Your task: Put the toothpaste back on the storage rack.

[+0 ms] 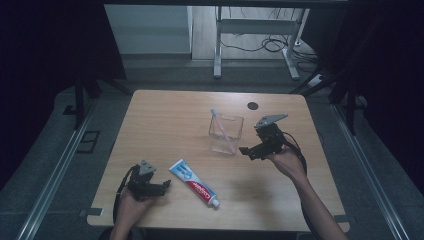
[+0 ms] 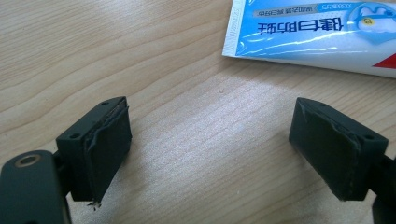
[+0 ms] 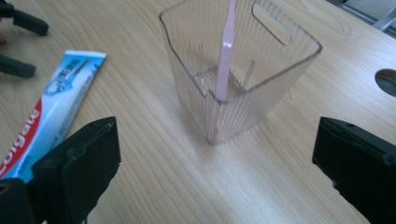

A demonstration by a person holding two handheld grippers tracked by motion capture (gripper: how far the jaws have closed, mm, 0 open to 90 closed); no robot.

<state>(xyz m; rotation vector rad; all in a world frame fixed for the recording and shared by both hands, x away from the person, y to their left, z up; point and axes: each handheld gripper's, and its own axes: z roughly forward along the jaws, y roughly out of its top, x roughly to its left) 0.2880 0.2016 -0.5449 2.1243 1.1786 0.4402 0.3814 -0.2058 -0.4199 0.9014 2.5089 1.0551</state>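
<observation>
A clear ribbed plastic cup (image 1: pixel 226 134) (image 3: pixel 243 79) stands upright near the middle of the wooden table, with a pink toothbrush (image 1: pixel 221 127) (image 3: pixel 224 60) leaning inside it. A blue, white and red toothpaste tube (image 1: pixel 194 183) (image 2: pixel 317 32) (image 3: pixel 46 116) lies flat at the front centre. My left gripper (image 1: pixel 167 184) (image 2: pixel 210 149) sits low on the table just left of the tube's flat end, open, with bare wood between its pads. My right gripper (image 1: pixel 245 151) (image 3: pixel 215 172) hovers just right of the cup, open and empty.
A round cable hole (image 1: pixel 253 105) (image 3: pixel 386 80) sits in the table's far right part. Beyond the far edge stand a white desk frame (image 1: pixel 255 35) and floor cables. Bare wood spreads left of the cup and along the front right.
</observation>
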